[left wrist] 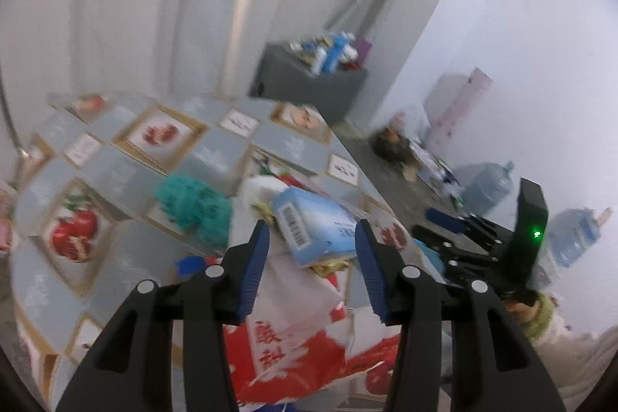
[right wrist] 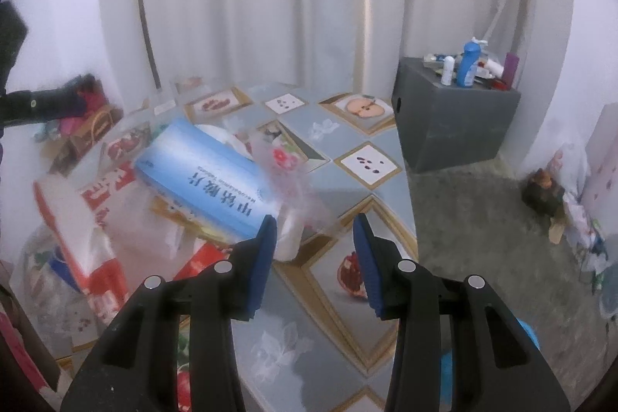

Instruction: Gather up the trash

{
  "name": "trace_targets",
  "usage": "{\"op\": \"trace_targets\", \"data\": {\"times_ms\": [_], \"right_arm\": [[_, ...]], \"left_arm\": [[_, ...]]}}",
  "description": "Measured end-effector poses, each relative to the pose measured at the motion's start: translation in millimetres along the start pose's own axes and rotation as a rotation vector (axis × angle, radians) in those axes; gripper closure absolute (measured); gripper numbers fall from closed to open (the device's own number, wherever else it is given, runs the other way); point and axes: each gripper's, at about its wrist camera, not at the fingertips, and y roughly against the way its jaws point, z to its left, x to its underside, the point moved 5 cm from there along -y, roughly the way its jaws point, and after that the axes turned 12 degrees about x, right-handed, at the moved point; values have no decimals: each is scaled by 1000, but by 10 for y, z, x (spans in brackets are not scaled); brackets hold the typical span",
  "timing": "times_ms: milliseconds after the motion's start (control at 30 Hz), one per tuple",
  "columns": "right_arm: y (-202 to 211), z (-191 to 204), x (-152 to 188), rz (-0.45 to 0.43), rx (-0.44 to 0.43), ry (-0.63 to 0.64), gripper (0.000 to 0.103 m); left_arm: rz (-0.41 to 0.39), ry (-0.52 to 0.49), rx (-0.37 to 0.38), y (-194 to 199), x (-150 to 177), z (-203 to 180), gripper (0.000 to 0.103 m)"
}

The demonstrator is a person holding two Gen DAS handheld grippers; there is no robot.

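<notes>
Trash: blue box (right wrist: 201,176) atop red-and-white bag (left wrist: 293,346) on patterned surface (left wrist: 112,176) | left hand-held gripper (left wrist: 313,250): jaws apart, empty | right hand-held gripper (right wrist: 314,242): jaws apart, empty

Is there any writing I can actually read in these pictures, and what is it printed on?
"甲钴胺片": large dark characters on the side of the blue and white box.
Small Latin line beside those characters: too blurred to read.
Barcode and digits on the box's end: too small to read.
Big white characters on the red and white bag: crumpled and cut off, not readable.
Bottles on the grey cabinet: labels too small.
</notes>
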Motion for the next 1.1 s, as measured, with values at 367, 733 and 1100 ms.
{"op": "trace_targets", "data": {"times_ms": [367, 733, 1100], "right_arm": [[-239, 73, -6, 17, -10, 57, 64], [-443, 117, 13, 41, -41, 75, 70], [-358, 186, 42, -2, -53, 144, 72]], "left_arm": [[261, 106, 47, -734, -109, 300, 58], [333, 216, 78, -947, -61, 480, 58], [367, 268, 83, -1000, -49, 525, 58]]}}
